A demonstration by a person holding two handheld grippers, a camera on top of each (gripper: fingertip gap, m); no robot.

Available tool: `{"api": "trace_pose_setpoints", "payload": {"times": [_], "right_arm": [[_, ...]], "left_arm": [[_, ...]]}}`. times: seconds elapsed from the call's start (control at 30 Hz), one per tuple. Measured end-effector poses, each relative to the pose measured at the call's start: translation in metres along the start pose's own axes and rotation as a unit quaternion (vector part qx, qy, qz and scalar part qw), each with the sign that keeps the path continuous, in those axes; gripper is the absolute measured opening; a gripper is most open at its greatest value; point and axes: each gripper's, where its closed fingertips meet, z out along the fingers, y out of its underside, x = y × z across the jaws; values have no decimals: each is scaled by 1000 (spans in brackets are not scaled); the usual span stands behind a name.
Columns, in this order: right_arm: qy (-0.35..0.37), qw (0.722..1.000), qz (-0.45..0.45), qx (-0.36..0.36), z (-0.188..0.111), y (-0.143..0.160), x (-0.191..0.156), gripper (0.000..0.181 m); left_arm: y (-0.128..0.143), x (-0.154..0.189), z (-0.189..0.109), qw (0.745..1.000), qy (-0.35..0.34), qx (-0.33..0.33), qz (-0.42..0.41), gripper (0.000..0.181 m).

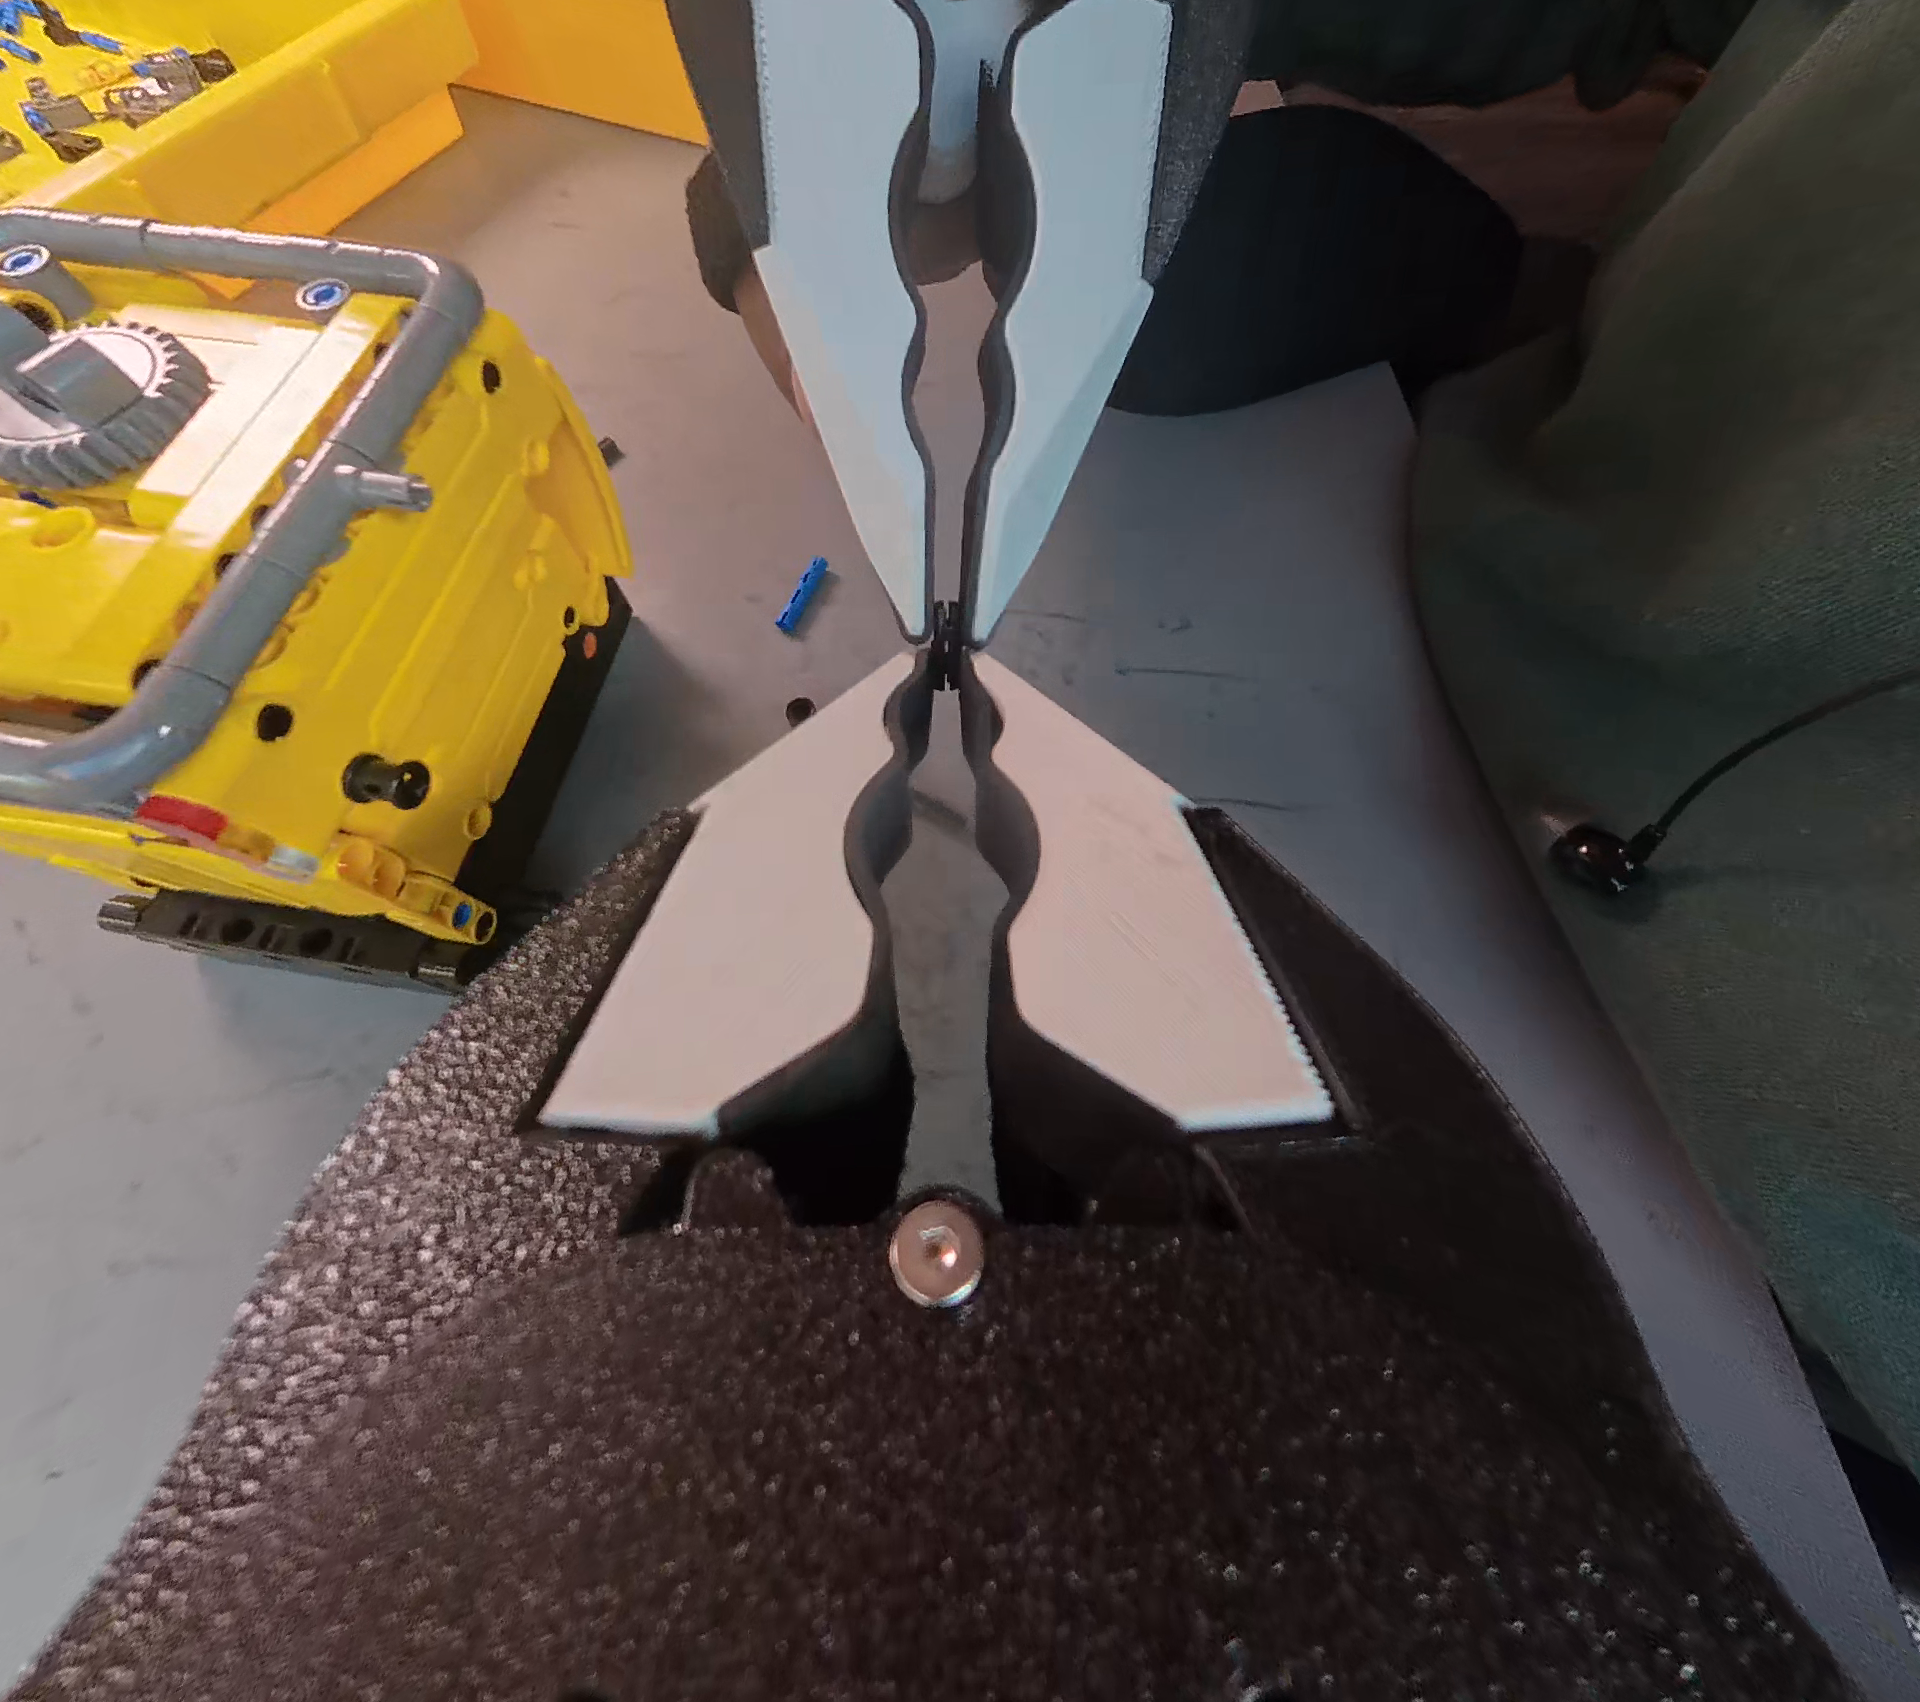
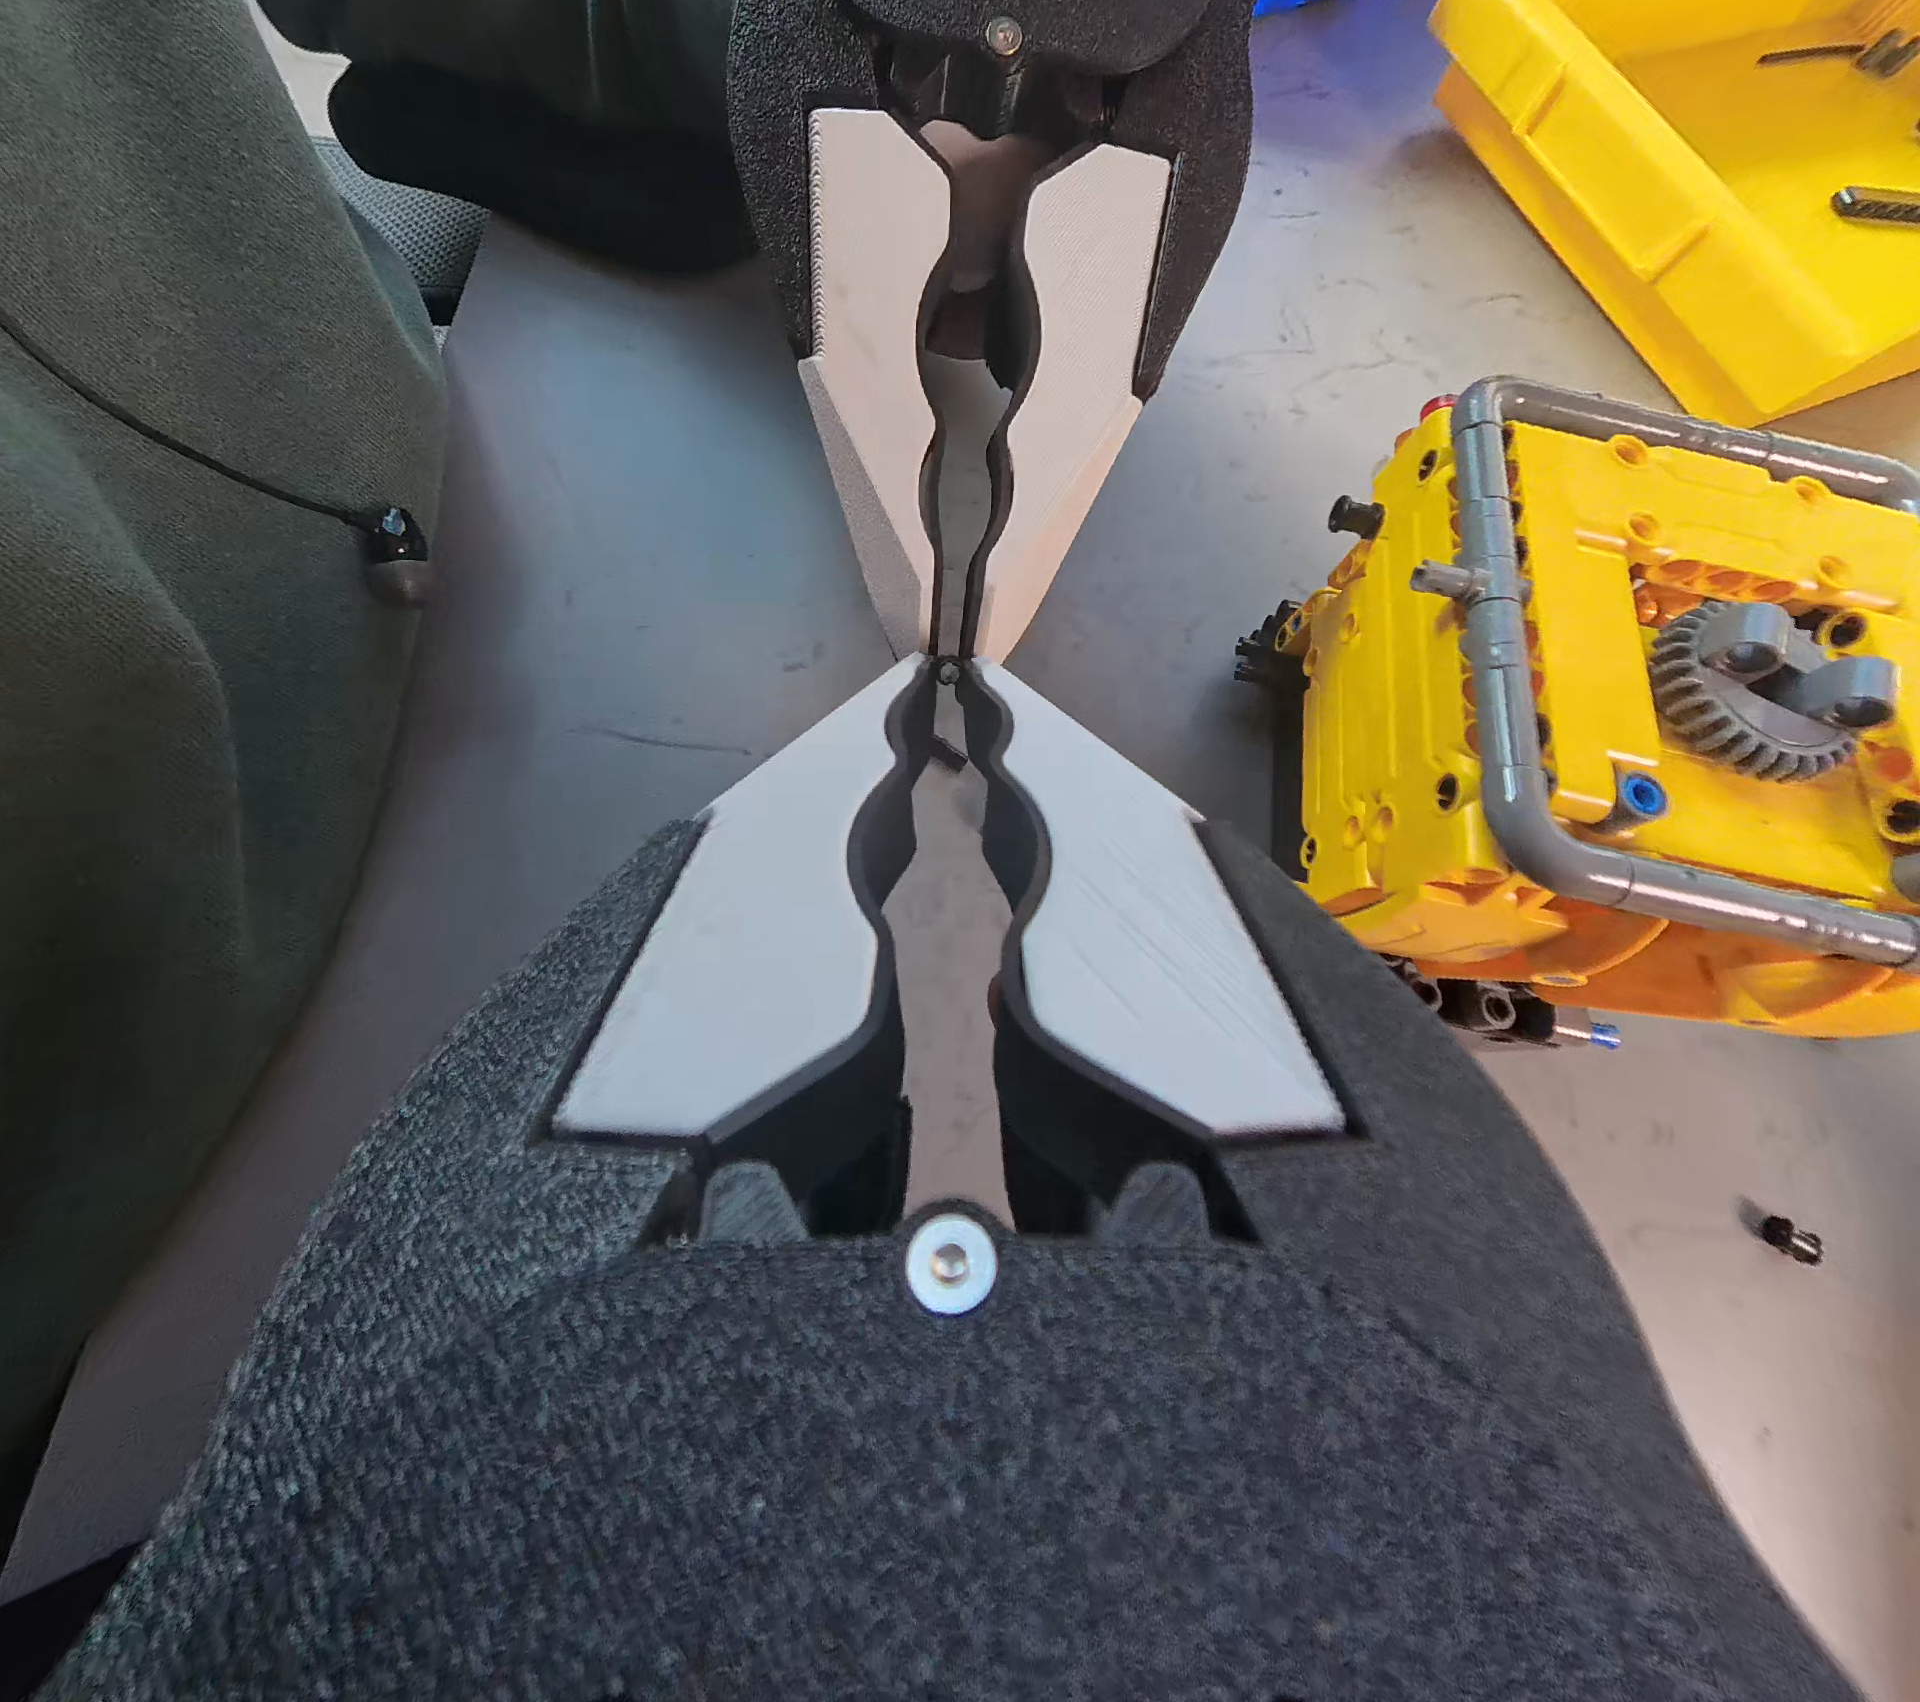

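light: bright, even | shadows: soft | glare: mild on table [image 1: 1195, 572] | edges: fisheye-warped; foreground slightly soft

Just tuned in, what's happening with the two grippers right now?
The left gripper and right gripper meet tip to tip above the grey table, both shut on one small black pin, each pinching one end. A yellow brick-built model with a grey gear on top sits beside them, untouched. A loose blue piece lies on the table nearby, and a yellow bin of small parts stands behind the model.
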Motion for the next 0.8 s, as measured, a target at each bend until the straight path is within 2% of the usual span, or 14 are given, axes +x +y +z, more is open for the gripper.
{"api": "trace_pose_setpoints", "payload": {"times": [0.2, 0.23, 0.3, 0.33, 0.57, 0.8], "right_arm": [[-2, 1000, 18, -13, 3, 5, 3, 4], [1, 999, 29, -27, 4, 9, 7, 4], [4, 997, 34, -74, 5, 24, 12, 4], [4, 994, 34, -100, 5, 32, 14, 4], [-31, 985, 35, -167, 14, 51, 12, 3], [-50, 974, 1, -219, 16, 50, 12, 3]], "left_arm": [[5, -4, 2, 1000, -11, -12, 0, 3], [8, -8, 3, 1000, -21, -20, 0, 5], [21, -24, 3, 997, -62, -54, 4, 19], [26, -30, 3, 995, -75, -67, 7, 17], [45, -31, 19, 992, -34, -124, -3, 14], [45, -30, 23, 991, -26, -129, -3, 6]]}}
